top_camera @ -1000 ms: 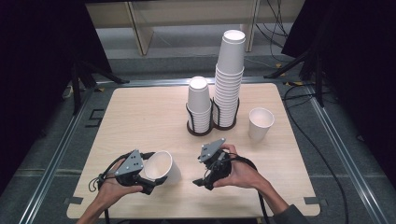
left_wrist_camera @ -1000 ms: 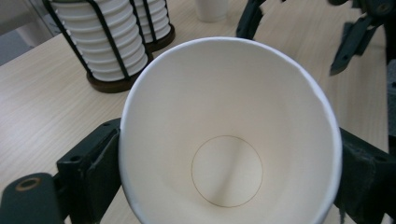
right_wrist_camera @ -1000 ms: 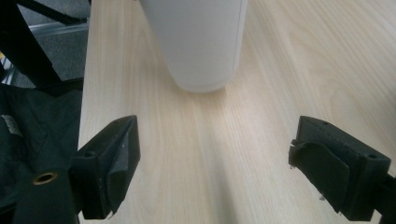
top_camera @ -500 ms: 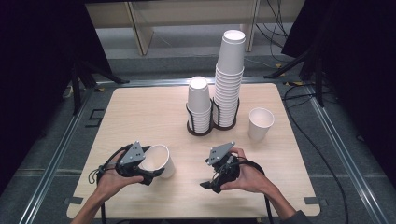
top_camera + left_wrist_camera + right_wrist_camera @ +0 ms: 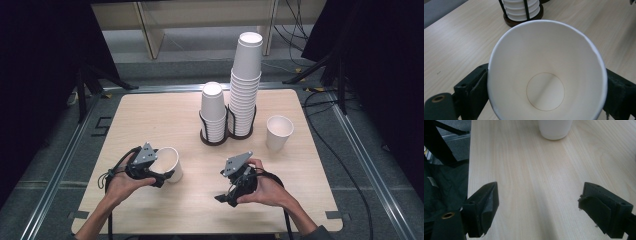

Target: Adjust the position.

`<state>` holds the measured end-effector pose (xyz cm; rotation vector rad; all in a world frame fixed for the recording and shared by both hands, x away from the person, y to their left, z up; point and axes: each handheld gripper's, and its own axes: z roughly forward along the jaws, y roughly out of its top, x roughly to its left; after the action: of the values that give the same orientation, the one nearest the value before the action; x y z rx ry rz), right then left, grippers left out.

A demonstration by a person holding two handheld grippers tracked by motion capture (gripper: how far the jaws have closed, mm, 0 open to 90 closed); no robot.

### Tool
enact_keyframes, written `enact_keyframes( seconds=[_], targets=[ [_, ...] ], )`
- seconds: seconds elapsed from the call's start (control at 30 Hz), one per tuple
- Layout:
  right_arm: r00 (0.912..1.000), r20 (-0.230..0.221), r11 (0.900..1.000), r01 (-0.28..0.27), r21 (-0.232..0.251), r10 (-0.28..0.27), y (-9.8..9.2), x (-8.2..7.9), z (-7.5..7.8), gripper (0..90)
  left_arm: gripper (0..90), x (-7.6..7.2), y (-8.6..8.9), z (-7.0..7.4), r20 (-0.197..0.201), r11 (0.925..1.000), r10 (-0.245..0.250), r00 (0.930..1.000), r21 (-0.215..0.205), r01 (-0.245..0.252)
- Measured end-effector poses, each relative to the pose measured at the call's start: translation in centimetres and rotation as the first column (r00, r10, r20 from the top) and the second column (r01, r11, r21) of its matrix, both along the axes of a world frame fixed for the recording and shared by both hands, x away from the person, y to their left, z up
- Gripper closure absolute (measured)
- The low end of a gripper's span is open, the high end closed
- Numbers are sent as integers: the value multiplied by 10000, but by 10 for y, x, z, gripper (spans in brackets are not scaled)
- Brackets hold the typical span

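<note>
A person's left hand, at the lower left of the high view, holds the left gripper (image 5: 162,176) clamped on a white paper cup (image 5: 169,163) that lies tipped on its side just above the pale wooden table (image 5: 150,115), its open mouth turned toward the hand. In the left gripper view the same cup (image 5: 546,75) takes up the middle of the frame, mouth toward the camera, its round base showing deep inside, with one black jaw pressed to its wall at lower left and the other at lower right.

At the lower centre of the high view, the right hand carries the right gripper (image 5: 223,198), pointed down toward the lower left over bare tabletop. In the right gripper view its two black jaws stand spread wide apart at the bottom corners, with nothing but wood grain between them.

Beyond the hands, at the centre of the high view, a dark wire cup holder (image 5: 204,131) keeps a short stack of white paper cups (image 5: 213,110) beside a tall stack of white paper cups (image 5: 246,82). A single upright white paper cup (image 5: 278,132) stands just right of the holder, well apart from both grippers.
</note>
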<state>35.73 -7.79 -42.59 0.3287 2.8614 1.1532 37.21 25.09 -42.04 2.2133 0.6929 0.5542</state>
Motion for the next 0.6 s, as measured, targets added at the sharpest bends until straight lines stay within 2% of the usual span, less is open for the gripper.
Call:
enact_keyframes(
  seconds=[0.17,0.27,0.3,0.33,0.4,0.43,0.47,0.6],
  targets=[
    [10000,-40,10000,-18,14,18,0,0,0,158,99,9,1,1,-10,9995,250,9997,207,-249],
    [10000,-41,10000,-33,11,33,0,0,0,158,97,13,1,1,-111,9994,313,9994,167,-312],
    [10000,-63,10000,-32,12,32,0,0,0,158,96,14,0,0,-129,9994,333,9994,17,-332],
    [10000,-50,10000,-21,8,21,-1,0,0,158,94,14,1,2,-252,9988,349,9991,363,-340],
    [10000,4,10000,-93,16,93,-1,1,-1,158,85,16,0,0,-197,9991,422,9989,58,-421],
    [9998,-201,10000,-24,10,24,-1,0,-2,158,80,18,-1,-3,-234,9983,524,9984,-255,-530],
    [9999,-111,10000,-74,8,74,0,1,-2,159,76,19,0,-3,-178,9986,523,9985,-98,-525],
    [9999,-123,10000,-50,1,50,0,0,-2,159,63,19,1,-7,-79,9964,690,9976,-485,-693]
  ],
)
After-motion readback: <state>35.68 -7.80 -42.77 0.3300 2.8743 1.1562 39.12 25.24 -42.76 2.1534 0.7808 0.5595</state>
